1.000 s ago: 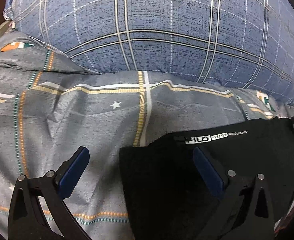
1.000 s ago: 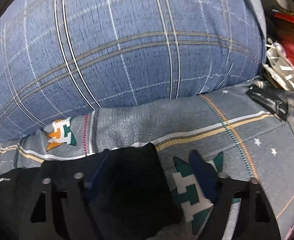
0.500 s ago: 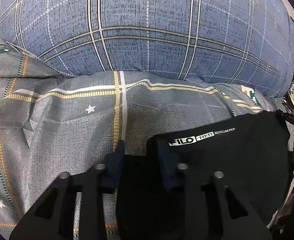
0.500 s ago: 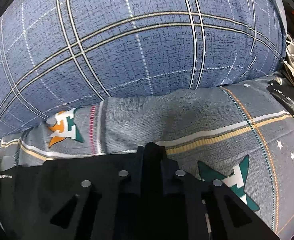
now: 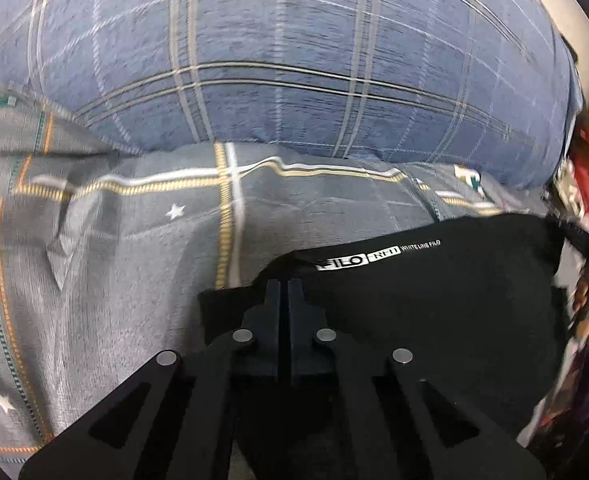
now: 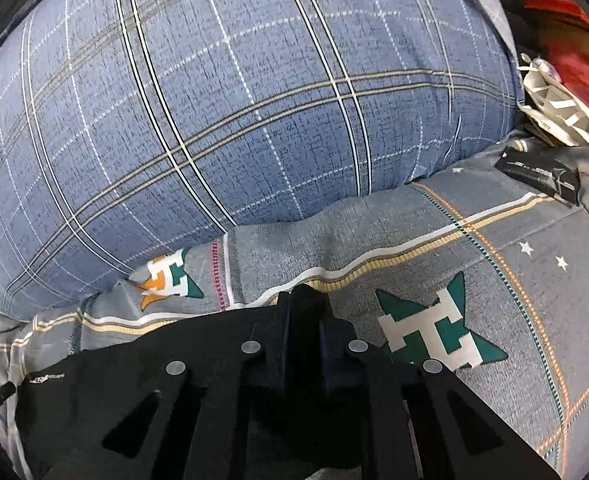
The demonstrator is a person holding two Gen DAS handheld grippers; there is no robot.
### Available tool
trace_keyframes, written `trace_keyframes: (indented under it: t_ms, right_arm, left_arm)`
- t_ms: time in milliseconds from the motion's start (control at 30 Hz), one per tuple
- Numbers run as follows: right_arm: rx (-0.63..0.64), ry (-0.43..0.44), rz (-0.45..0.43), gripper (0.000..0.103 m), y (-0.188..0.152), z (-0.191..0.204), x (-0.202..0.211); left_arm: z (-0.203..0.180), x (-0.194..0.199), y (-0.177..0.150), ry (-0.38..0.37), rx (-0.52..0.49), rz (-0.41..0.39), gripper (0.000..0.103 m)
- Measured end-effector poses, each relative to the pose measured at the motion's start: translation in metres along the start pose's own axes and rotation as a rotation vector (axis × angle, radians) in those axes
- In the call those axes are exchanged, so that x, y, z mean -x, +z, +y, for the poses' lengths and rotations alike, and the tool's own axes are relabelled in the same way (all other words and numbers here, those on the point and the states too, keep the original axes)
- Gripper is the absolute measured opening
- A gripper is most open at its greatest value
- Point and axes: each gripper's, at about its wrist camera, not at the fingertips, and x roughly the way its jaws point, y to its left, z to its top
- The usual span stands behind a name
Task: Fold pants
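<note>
Landmark: the big blue plaid pillow point(image 5: 294, 60) at the head of the grey patterned bedsheet point(image 5: 114, 280).
Pants: black folded fabric pants point(image 5: 454, 300) lie on the sheet just short of the pillow, white-lettered edge toward it.
Long axis: runs alongside the pillow's front, side to side.
Left gripper point(image 5: 283, 286): jaws clenched on the pants' left corner.
Right gripper point(image 6: 303, 300): jaws clamped on the right corner, black cloth between them.
Key relation: each gripper has one end of the pillow-side edge; neither is nearer.
Next move: probably carrying that edge away from the pillow, both ends level.
</note>
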Motion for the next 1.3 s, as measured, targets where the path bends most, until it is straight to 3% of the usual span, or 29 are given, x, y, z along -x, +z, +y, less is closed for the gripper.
trace_keyframes:
  t_ms: [167, 300, 333, 500, 633, 900, 1033, 1300]
  right_arm:
    - [-0.09, 0.053, -0.089, 0.011, -0.017, -0.003, 0.019]
    - [-0.143, 0.09, -0.066, 0.011, -0.02, -0.007, 0.017]
    - [-0.146, 0.089, -0.077, 0.011, -0.02, -0.007, 0.019]
    - [-0.137, 0.077, -0.083, 0.011, -0.021, -0.01, 0.02]
    - [-0.146, 0.074, -0.081, 0.011, -0.02, -0.012, 0.021]
    - [-0.131, 0.056, -0.061, 0.011, -0.021, -0.007, 0.013]
    - [-0.13, 0.04, -0.048, 0.011, -0.022, -0.005, 0.007]
    - [-0.128, 0.032, -0.041, 0.011, -0.021, -0.007, 0.001]
  left_arm:
    - [0.038, 0.011, 0.006, -0.066, 0.129, 0.0, 0.007]
    - [0.038, 0.006, 0.006, -0.085, 0.161, 0.035, 0.043]
    - [0.036, 0.005, 0.005, -0.085, 0.159, 0.039, 0.045]
    - [0.024, -0.004, 0.001, -0.095, 0.15, 0.076, 0.045]
    - [0.02, -0.013, -0.004, -0.036, 0.146, 0.14, 0.044]
    - [0.038, -0.002, -0.008, 0.046, 0.231, 0.128, 0.044]
    - [0.037, -0.014, -0.011, -0.007, 0.243, 0.164, 0.044]
    - [0.023, -0.016, -0.009, -0.011, 0.194, 0.104, 0.031]
